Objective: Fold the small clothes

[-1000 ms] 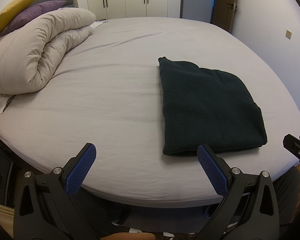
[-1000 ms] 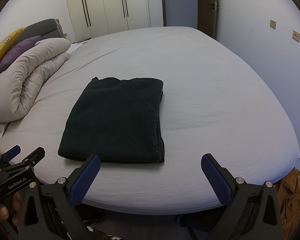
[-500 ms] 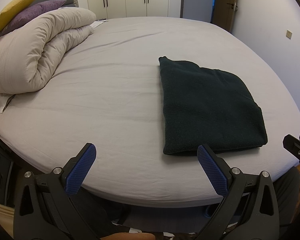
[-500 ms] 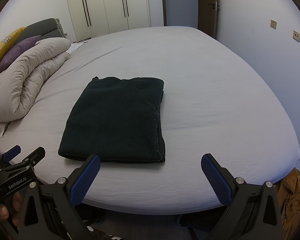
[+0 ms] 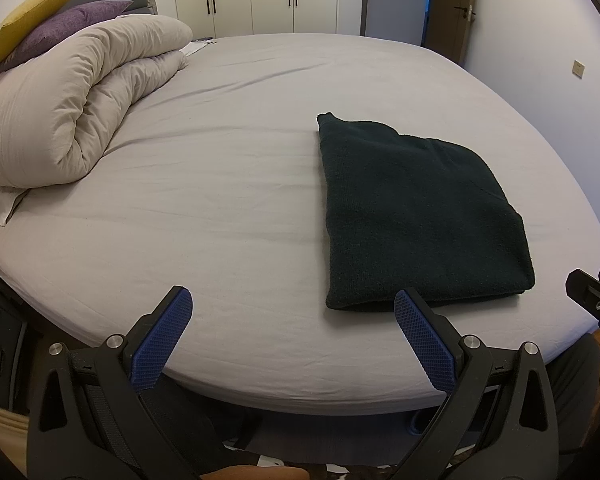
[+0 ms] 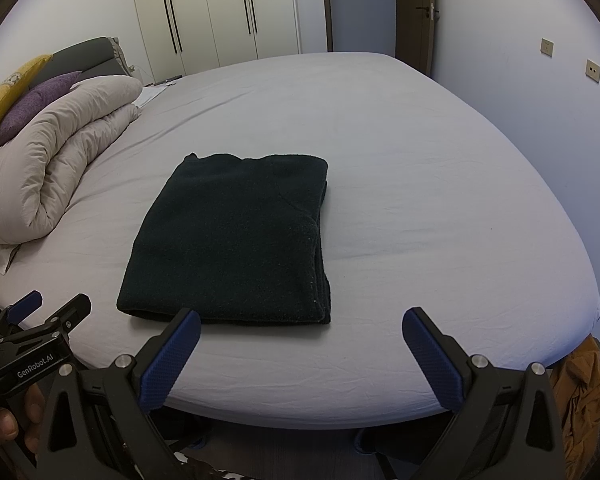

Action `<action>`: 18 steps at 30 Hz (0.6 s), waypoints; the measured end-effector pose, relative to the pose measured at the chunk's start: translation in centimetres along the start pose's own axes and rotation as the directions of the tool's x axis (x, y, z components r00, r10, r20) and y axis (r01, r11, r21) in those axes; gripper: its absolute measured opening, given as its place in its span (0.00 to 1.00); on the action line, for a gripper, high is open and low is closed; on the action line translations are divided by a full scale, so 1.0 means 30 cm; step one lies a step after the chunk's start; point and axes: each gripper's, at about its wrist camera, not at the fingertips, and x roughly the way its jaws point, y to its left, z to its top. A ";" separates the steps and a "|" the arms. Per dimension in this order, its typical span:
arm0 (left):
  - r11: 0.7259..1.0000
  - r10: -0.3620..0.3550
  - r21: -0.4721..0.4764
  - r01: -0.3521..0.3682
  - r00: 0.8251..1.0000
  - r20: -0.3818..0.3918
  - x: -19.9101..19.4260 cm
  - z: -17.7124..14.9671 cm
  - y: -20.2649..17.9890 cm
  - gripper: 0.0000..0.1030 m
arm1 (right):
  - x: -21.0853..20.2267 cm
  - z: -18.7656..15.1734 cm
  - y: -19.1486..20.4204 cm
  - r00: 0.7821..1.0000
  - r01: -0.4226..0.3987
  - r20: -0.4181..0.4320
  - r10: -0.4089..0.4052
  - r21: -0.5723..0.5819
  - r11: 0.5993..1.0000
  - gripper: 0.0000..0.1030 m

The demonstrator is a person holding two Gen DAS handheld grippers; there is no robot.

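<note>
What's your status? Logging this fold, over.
Left gripper open, right gripper open, both empty. Dark garment folded flat on bed. Nothing obstructing.

A rolled beige duvet [image 5: 72,108] is lying at the head of the bed [image 5: 228,200], with a purple cushion [image 5: 68,28] and a yellow cushion [image 5: 28,12] resting on top of it. White wardrobe doors [image 6: 220,12] are standing behind, and an orange garment [image 6: 580,392] is hanging beside the bed's near corner.
</note>
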 end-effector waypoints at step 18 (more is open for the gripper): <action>1.000 0.011 0.004 -0.011 1.000 0.002 0.002 0.001 0.001 1.00 | -0.001 -0.005 0.003 1.000 -0.002 -0.003 0.002 0.001 1.000 1.00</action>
